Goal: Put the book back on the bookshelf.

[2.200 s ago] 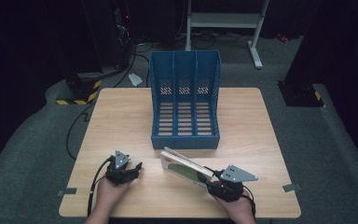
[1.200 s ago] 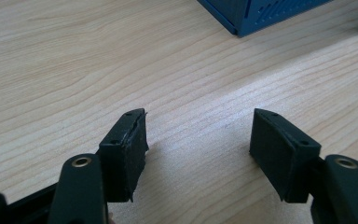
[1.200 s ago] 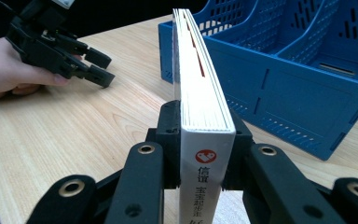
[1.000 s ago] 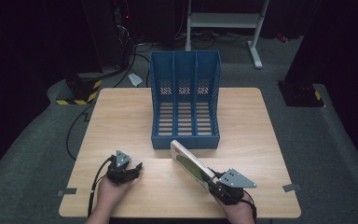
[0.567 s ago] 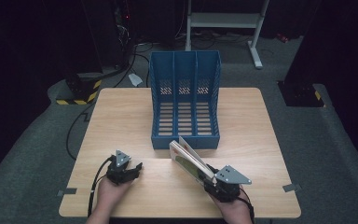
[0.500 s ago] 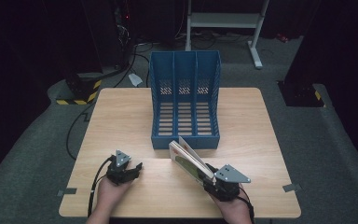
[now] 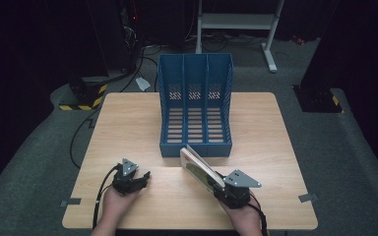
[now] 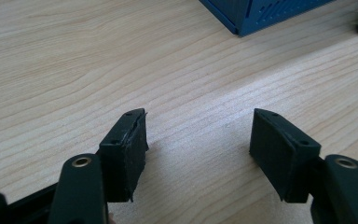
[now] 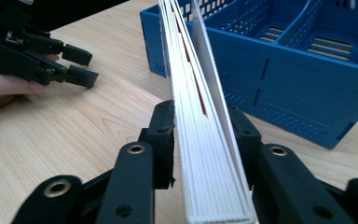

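Low and right of centre in the high view, our right gripper, its jaws just closing, clamps a thin white book tilted toward the blue file rack; lower left, our left gripper rests released on the wooden surface

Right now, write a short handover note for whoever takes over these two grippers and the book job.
Right gripper: shut on the thin white-paged book, which it holds on edge, tilted, at the table's near side; the jaws have just been closing on it.
Left gripper: open, nothing between its jaws, low over the light wooden table.
Blue plastic three-slot file rack: lies on its back at mid-table, all slots empty.
Done: book picked up.
Left: probably slide the book into one slot and let go.
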A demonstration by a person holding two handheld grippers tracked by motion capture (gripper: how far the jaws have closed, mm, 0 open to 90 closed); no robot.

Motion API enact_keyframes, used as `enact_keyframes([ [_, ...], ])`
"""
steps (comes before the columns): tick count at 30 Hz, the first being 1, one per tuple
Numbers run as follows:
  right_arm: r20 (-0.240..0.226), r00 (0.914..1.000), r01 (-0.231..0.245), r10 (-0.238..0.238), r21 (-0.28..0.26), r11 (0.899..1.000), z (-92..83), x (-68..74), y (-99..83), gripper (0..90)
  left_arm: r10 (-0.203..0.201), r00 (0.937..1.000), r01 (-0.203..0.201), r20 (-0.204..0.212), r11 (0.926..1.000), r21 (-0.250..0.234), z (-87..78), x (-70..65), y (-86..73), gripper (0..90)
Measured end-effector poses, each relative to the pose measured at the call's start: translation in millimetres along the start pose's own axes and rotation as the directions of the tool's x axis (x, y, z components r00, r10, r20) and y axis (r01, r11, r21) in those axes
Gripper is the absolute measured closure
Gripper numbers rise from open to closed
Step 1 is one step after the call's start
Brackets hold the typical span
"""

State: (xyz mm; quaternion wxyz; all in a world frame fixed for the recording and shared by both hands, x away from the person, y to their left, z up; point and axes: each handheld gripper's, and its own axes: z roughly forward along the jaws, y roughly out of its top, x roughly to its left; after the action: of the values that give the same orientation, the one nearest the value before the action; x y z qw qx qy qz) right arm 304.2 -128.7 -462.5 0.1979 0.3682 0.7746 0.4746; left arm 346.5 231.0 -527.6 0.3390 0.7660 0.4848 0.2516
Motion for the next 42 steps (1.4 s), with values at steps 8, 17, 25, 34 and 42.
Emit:
enact_keyframes([
  [8, 0.015, 0.9997, 0.018, -0.018, 0.001, 1.0, 0.2, -1.7, 0.2, 74.5, 0.001, 1.0, -0.001, 0.002, 1.0, 0.0, 0.0, 0.1, 0.0, 37.0],
  [17, 0.012, 0.9995, 0.029, -0.029, -0.005, 1.0, 0.1, -3.4, -0.1, 75.1, -0.005, 1.0, 0.005, 0.008, 1.0, 0.002, 0.2, 0.9, 0.1, 36.7],
  [25, 0.01, 0.9998, 0.014, -0.015, 0.007, 1.0, 0.1, -5.4, 1.3, 75.1, -0.006, 1.0, 0.006, 0.008, 1.0, 0.002, 0.4, 1.2, 0.1, 36.7],
  [34, -0.002, 1.0, 0.006, -0.006, -0.003, 1.0, 0.2, -7.6, 0.4, 75.2, -0.007, 0.9999, 0.007, 0.009, 1.0, 0.002, 0.5, 1.5, 0.2, 36.7],
  [42, 0.013, 0.9995, 0.028, -0.028, -0.022, 0.999, -2.2, -5.8, 4.8, 75.6, -0.006, 0.9999, 0.006, 0.008, 1.0, 0.002, 0.4, 1.2, 0.1, 36.7],
])
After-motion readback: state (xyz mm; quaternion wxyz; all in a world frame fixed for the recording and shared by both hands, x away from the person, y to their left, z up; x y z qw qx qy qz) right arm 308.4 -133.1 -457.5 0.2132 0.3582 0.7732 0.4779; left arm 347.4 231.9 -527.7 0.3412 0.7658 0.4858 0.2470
